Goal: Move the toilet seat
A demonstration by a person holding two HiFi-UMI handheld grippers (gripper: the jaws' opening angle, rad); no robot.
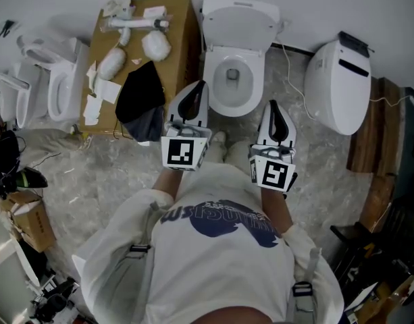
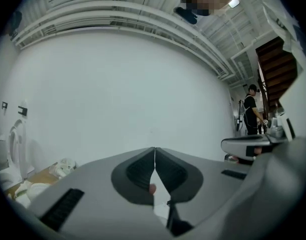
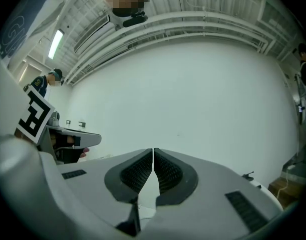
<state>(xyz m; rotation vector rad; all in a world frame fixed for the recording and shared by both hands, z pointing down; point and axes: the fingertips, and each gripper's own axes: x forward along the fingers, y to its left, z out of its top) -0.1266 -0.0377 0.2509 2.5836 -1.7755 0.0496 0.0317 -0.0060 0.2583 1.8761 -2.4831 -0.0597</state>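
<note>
Toilet seat (image 1: pixel 336 90): white oval unit with closed lid and dark panel at its rear end, standing near the wall on the marbled floor (image 1: pixel 125 174), right of the open toilet bowl (image 1: pixel 232 79), apart from it, with a thin cord (image 1: pixel 292 79) trailing over the floor between them. Cannot tell what lies under the unit.

Left tool (image 1: pixel 201 86) and right tool (image 1: pixel 272 106): held level side by side in front of the bowl, well apart from the seat, one over each side of the bowl's front edge as seen from above.

Left gripper view: left tool (image 2: pixel 154 151) pressed together at the tips, nothing between the pads. Right gripper view: right tool (image 3: pixel 153 151) likewise closed and empty.

Shown in the head view only: seat, bowl, cardboard box (image 1: pixel 176 39) left of the bowl carrying white wrapped parts and a black cloth (image 1: pixel 140 96), and further toilets (image 1: pixel 58 90) at far left.

Shown in the gripper views only: plain white wall (image 2: pixel 123 94), ceiling pipes overhead, a bystander in dark clothes (image 2: pixel 251 111) at right of the left gripper view, and another bystander (image 3: pixel 43 84) at left of the right gripper view.
</note>
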